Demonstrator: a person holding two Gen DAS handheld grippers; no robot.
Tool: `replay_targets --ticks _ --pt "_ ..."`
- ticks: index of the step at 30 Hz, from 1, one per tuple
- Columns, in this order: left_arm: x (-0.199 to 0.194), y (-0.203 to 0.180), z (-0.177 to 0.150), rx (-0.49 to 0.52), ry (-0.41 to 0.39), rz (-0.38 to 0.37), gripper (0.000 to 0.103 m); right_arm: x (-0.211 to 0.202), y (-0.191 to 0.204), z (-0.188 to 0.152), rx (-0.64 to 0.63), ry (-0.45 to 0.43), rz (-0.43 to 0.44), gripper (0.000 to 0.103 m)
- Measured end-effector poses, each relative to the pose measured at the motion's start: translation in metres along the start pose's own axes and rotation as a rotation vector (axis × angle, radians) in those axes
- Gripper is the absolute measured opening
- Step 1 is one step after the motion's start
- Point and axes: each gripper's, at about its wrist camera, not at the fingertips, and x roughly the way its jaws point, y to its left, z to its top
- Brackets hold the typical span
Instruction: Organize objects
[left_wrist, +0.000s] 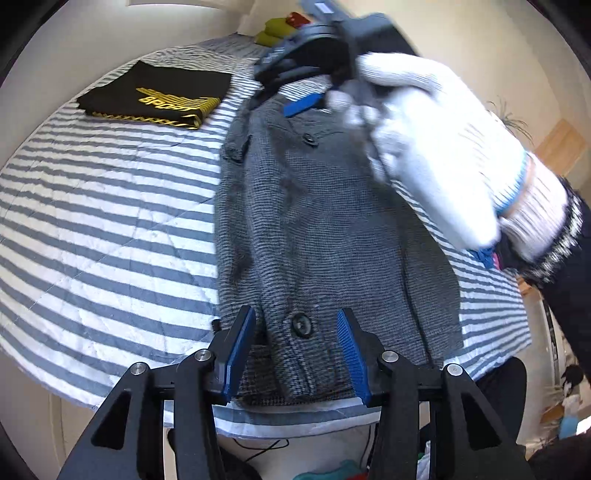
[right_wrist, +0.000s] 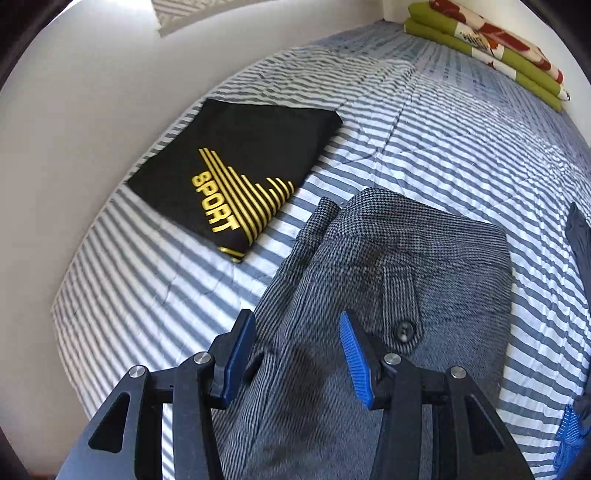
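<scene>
**Grey coat flat on the striped bed, both grippers over it**

While the grey checked coat (left_wrist: 332, 229) lies spread lengthwise on the blue-and-white striped bed (left_wrist: 103, 221), the left hand-held gripper (left_wrist: 297, 350) hangs over its near end, jaws parted on either side of a dark button (left_wrist: 302, 325) and not pressing the cloth. Its blue pads (left_wrist: 240, 354) stand clear of the fabric, so it grasps nothing.

At the coat's far end, a white-gloved hand (left_wrist: 436, 147) carries the right hand-held gripper (right_wrist: 295, 350). In its own view the jaws stand apart above the cloth, beside a buttoned strap (right_wrist: 402, 310), with nothing pinched between them.

A folded black garment (right_wrist: 236, 170) with yellow stripes and the word SPORT lies on the bed to the left of the coat, apart from it. Folded green bedding (right_wrist: 491, 48) with a red and white pattern sits at the far corner of the bed, against the wall.
</scene>
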Motion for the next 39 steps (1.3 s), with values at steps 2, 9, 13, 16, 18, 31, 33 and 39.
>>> replay_targets --ticks 2,9,13,16,18,31,33,39 --pt "0.010 -0.005 0.001 0.034 0.022 0.010 0.050 0.012 -0.002 0.005 0.019 0.021 -0.021 0.044" --pt "0.040 0.001 -0.004 0.018 0.102 0.006 0.041 0.037 -0.016 0.009 0.046 0.083 -0.055 0.027" --pt "0.040 0.004 -0.003 -0.018 0.095 -0.015 0.016 0.031 -0.033 0.006 0.100 0.089 0.010 0.009" --pt "0.033 0.005 0.000 -0.050 0.075 -0.051 0.013 0.015 -0.042 0.004 0.123 0.064 0.039 0.006" --pt "0.021 0.000 0.001 -0.039 0.052 -0.068 0.012 -0.002 -0.046 0.003 0.128 0.033 0.047 0.006" --pt "-0.002 0.044 0.001 -0.093 0.022 0.006 0.013 0.017 0.000 0.021 0.071 0.035 0.078 0.006" --pt "0.007 0.056 -0.002 -0.130 0.046 0.022 0.014 0.030 0.006 0.022 0.034 0.054 0.081 0.016" --pt "0.000 0.067 -0.001 -0.178 0.056 0.036 0.038 -0.025 -0.020 0.012 0.025 -0.029 0.196 0.022"
